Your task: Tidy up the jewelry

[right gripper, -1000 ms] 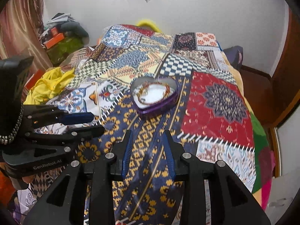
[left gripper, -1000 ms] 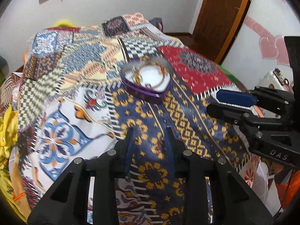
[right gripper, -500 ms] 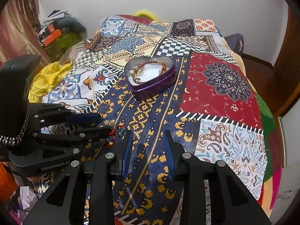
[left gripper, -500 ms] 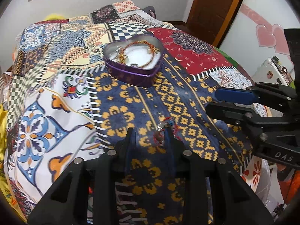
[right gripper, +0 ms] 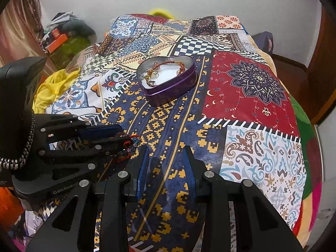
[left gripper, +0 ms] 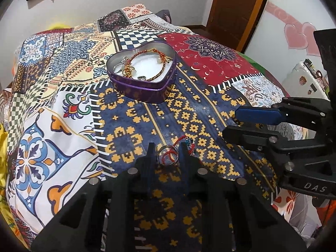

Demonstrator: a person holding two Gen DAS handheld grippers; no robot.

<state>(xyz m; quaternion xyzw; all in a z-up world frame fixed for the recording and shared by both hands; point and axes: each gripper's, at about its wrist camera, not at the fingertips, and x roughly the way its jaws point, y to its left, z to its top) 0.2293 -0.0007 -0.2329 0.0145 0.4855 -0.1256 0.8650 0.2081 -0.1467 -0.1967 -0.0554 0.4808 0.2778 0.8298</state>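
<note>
Far left, in the left wrist view: shows a patchwork bedspread (left gripper: 63, 147) covering the bed, with a strip of yellow cloth (left gripper: 2, 147) at its edge.

Further in, towards the middle: finds a purple heart-shaped tin (left gripper: 147, 92) standing open on the spread, well apart from both grippers. Holds a red-and-orange beaded bracelet (left gripper: 147, 51) curled on its white lining, plus a few small silvery pieces too small to name.

Bottom centre: brings up the left gripper (left gripper: 167, 146), pointed down at the blue-and-yellow patch. Has just been drawing its jaws together, with a silver ring (left gripper: 166, 147) lying flat on the cloth between them. Leaves the fingers (left gripper: 150, 153) right beside the ring's rim on either side; cannot tell whether the pads actually press on it. Shows a red cord (left gripper: 178, 141) threaded through the ring and trailing to the right past the fingertip, with small teal beads on it.

Right side: places the right gripper (left gripper: 230, 121) near the ring, reaching in sideways. Keeps its jaws released, parted, with nothing between them; from its own camera, only bare patterned cloth in the gap.

Far right, beyond the bed: takes in a brown door (left gripper: 235, 10) and pink hearts (left gripper: 298, 35) on the pale wall.
</note>
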